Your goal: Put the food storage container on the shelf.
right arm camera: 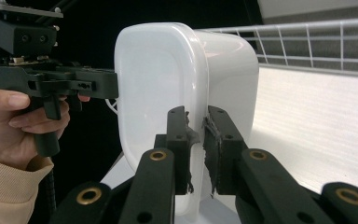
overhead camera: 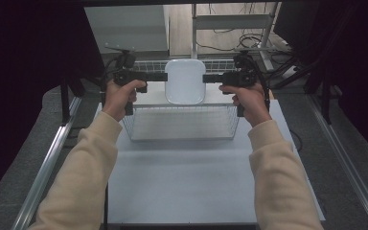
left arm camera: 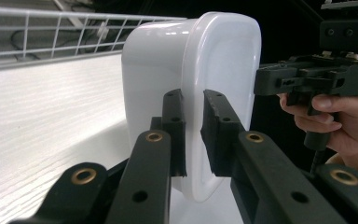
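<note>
Left gripper (left arm camera: 193,135) pinching left rim of white tub (left arm camera: 191,79), jaws nearly together on thin lip. Right gripper (right arm camera: 196,149) pinching opposite rim, same narrow gap. Two-sided hold likely keeps tub level, balanced. Tub held above wire basket (overhead camera: 182,124), over its rear half; basket on desk (overhead camera: 182,182).

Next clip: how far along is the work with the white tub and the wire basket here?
Done: both grippers have hold of the white tub, the left gripper and right gripper each clamped on an opposite rim. In hand: the tub is held between them over the wire basket; whether it rests on the basket floor I cannot tell. Left: releasing it, since neither grip has opened yet.
</note>
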Available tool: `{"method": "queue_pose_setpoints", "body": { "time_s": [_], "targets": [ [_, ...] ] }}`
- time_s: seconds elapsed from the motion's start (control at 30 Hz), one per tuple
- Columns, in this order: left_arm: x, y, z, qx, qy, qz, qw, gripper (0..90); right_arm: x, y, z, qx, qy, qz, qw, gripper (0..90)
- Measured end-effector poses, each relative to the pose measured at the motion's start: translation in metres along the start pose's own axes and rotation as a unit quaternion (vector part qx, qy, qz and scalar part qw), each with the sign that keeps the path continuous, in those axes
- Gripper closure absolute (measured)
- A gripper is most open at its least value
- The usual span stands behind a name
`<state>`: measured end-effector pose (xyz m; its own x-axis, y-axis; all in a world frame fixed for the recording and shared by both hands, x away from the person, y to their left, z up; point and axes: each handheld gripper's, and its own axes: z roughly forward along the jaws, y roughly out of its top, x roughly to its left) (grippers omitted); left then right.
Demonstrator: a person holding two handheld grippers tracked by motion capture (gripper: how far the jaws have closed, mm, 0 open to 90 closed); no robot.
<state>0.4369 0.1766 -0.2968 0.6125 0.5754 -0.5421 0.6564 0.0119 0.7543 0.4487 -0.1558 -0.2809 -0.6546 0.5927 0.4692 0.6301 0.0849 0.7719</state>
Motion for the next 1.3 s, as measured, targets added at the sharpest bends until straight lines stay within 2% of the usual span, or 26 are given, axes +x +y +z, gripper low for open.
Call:
{"method": "queue_pose_setpoints", "body": {
  "time_s": [0.07,0.2,0.43,0.5,0.63,0.83,0.9,0.93,1.03,1.17,1.23,1.3],
  "targets": [
    [0.004,0.0,0.003,-0.002,0.003,-0.009,1.0,80.0,-0.005,0.0,0.004,0.006,-0.002,0.008,0.9999,79.4],
    [0.006,0.003,0.006,-0.005,0.003,-0.016,0.9999,80.0,-0.01,0.001,0.007,0.0,0.001,0.02,0.9998,79.3],
    [0.019,0.009,0.012,-0.008,0.004,-0.051,0.9987,78.5,-0.017,0.007,0.014,-0.006,0.002,0.044,0.999,76.6],
    [0.026,0.01,0.016,-0.011,-0.006,-0.075,0.9971,78.3,-0.021,0.009,0.017,-0.007,0.001,0.059,0.9982,75.2],
    [0.043,0.011,0.022,-0.011,-0.033,-0.125,0.9916,78.3,-0.029,0.012,0.024,-0.006,-0.003,0.083,0.9965,72.5],
    [0.056,0.011,0.03,-0.016,-0.051,-0.161,0.9856,76.9,-0.042,0.015,0.033,-0.009,0.001,0.125,0.9922,70.3],
    [0.059,0.011,0.033,-0.008,-0.039,-0.164,0.9857,74.8,-0.046,0.014,0.036,-0.009,-0.005,0.13,0.9914,69.5],
    [0.06,0.01,0.034,-0.011,-0.042,-0.167,0.985,74.1,-0.047,0.013,0.038,-0.005,-0.012,0.13,0.9914,68.5],
    [0.062,0.01,0.035,-0.017,-0.045,-0.168,0.9846,74.2,-0.05,0.012,0.04,-0.015,-0.005,0.138,0.9903,68.5],
    [0.06,0.009,0.035,-0.018,-0.041,-0.16,0.9861,72.8,-0.051,0.011,0.04,-0.021,-0.005,0.137,0.9903,68.3],
    [0.057,0.009,0.035,-0.021,-0.04,-0.155,0.9869,66.8,-0.05,0.011,0.039,-0.024,-0.004,0.132,0.9909,64.7],
    [0.051,0.009,0.033,-0.027,-0.034,-0.137,0.9896,59.3,-0.046,0.011,0.037,-0.036,-0.002,0.12,0.9921,57.5]
  ]
}}
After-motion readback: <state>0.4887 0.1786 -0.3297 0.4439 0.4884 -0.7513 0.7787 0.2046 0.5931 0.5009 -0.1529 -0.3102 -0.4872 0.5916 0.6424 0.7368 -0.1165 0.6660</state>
